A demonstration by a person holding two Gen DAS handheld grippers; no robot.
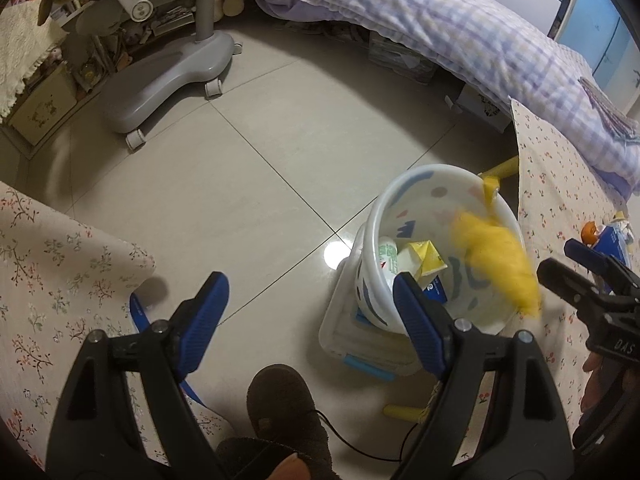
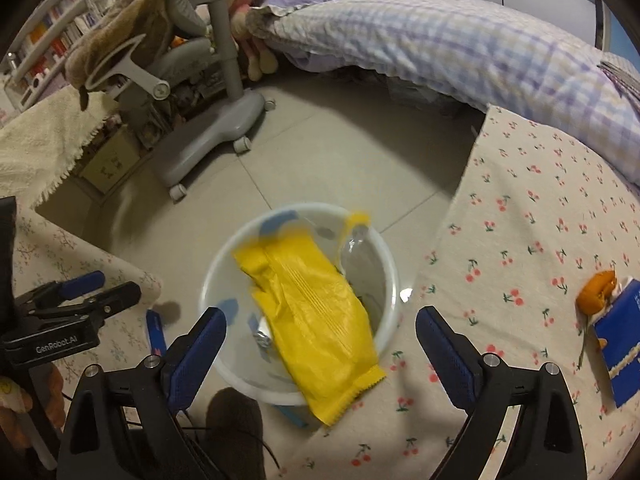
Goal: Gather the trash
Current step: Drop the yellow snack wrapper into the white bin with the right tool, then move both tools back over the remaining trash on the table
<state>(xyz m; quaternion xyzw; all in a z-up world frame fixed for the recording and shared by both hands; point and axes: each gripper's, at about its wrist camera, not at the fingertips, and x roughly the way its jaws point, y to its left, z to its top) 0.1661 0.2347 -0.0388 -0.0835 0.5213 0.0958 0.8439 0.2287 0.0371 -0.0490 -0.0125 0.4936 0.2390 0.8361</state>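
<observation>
Both tools gape empty, yellow wrapper (image 2: 312, 320) over bin (image 2: 224, 256), orange peel (image 2: 599, 292) visible only rightward

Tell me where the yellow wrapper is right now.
In the right wrist view the yellow wrapper is mid-frame over the white bin, ahead of the open right gripper, its lower end overhanging the near rim beside the cherry-print cloth.
</observation>
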